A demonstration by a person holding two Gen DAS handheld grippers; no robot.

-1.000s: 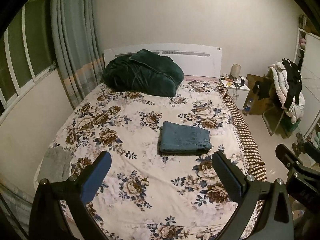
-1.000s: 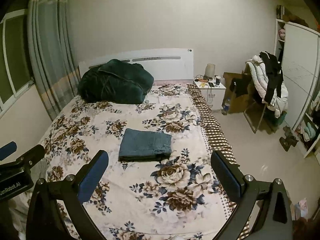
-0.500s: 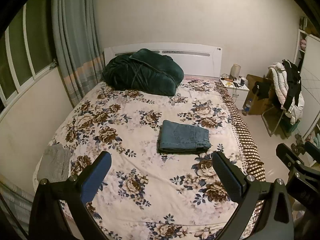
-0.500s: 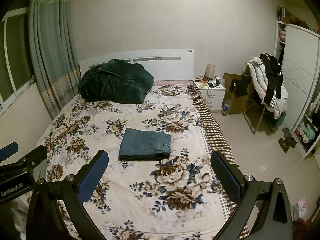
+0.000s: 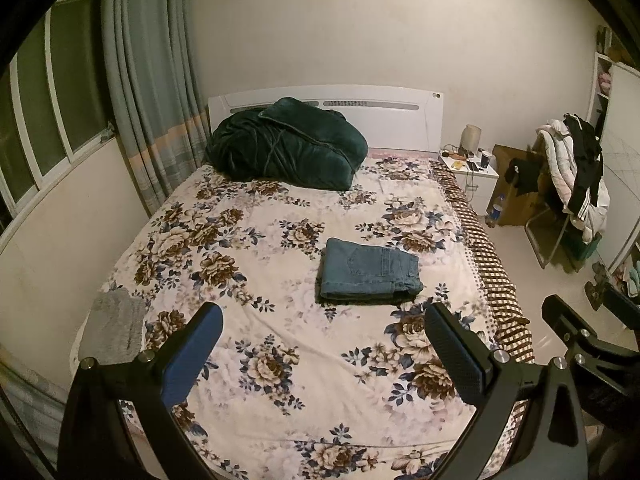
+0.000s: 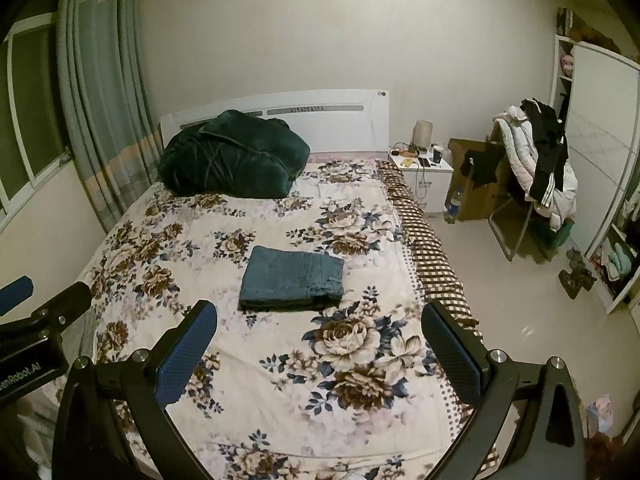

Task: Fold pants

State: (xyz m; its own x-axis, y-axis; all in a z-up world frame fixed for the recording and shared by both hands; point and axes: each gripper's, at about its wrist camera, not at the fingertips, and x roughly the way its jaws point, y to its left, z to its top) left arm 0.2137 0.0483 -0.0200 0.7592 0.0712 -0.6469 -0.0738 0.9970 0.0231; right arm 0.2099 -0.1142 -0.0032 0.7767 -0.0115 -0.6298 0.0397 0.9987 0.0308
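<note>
The left claw (image 5: pixel 322 326) hangs above the foot of the bed (image 5: pixel 280 360) with its two fingers spread wide and nothing between them. The right claw (image 6: pixel 318 322) is held the same way, wide apart and empty, just beside the left one. One pair of jeans (image 5: pixel 368 272) lies folded into a neat rectangle near the middle of the flowered bedspread, well apart from both claws. One dark green blanket (image 5: pixel 286 146) is heaped against the white headboard (image 5: pixel 396 120). One grey cloth (image 5: pixel 114 328) sits at the bed's near left corner. One nightstand (image 6: pixel 422 176) stands beside the bed, and one chair (image 6: pixel 532 176) beyond it carries a pile of clothes. One curtain (image 5: pixel 148 92) hangs by the window.
</note>
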